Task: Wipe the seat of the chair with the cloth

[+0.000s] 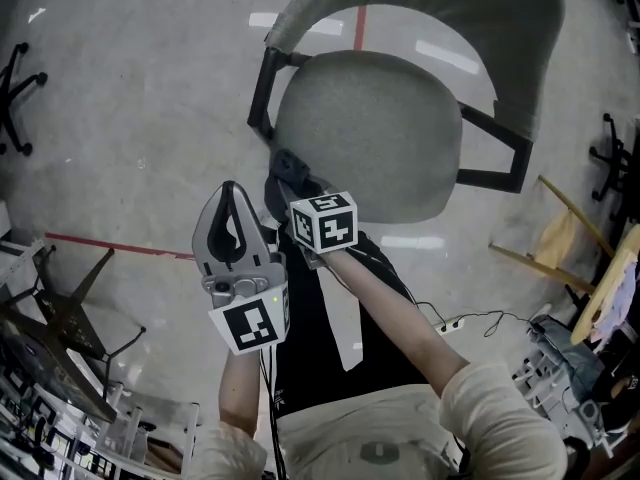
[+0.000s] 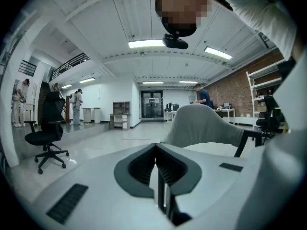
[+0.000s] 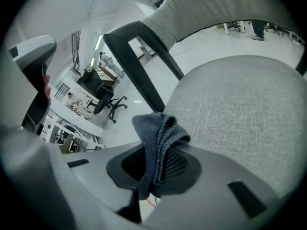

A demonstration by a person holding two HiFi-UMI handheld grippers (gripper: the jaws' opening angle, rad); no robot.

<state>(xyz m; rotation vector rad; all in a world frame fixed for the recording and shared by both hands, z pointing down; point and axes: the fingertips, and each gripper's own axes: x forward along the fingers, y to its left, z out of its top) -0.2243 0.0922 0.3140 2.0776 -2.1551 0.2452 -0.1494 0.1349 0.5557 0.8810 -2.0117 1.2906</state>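
A grey office chair with a padded seat (image 1: pixel 368 128) and curved backrest (image 1: pixel 430 13) stands on the floor ahead of me. My right gripper (image 1: pixel 290 173) hovers at the seat's near left edge, shut on a folded dark blue cloth (image 3: pixel 157 140) that sticks up between its jaws. In the right gripper view the grey woven seat (image 3: pixel 240 104) fills the right side, with a black armrest support (image 3: pixel 144 61) beyond the cloth. My left gripper (image 1: pixel 232 203) is held upright to the left of the chair, shut with nothing between its jaws; its view shows the chair backrest (image 2: pixel 201 126).
Polished concrete floor (image 1: pixel 140 118) with red tape lines surrounds the chair. Another black office chair (image 2: pixel 45 138) stands far left in the left gripper view. Racks and cluttered equipment (image 1: pixel 50 388) lie at lower left, wooden frames and cables (image 1: pixel 570 258) at right. People stand in the distance.
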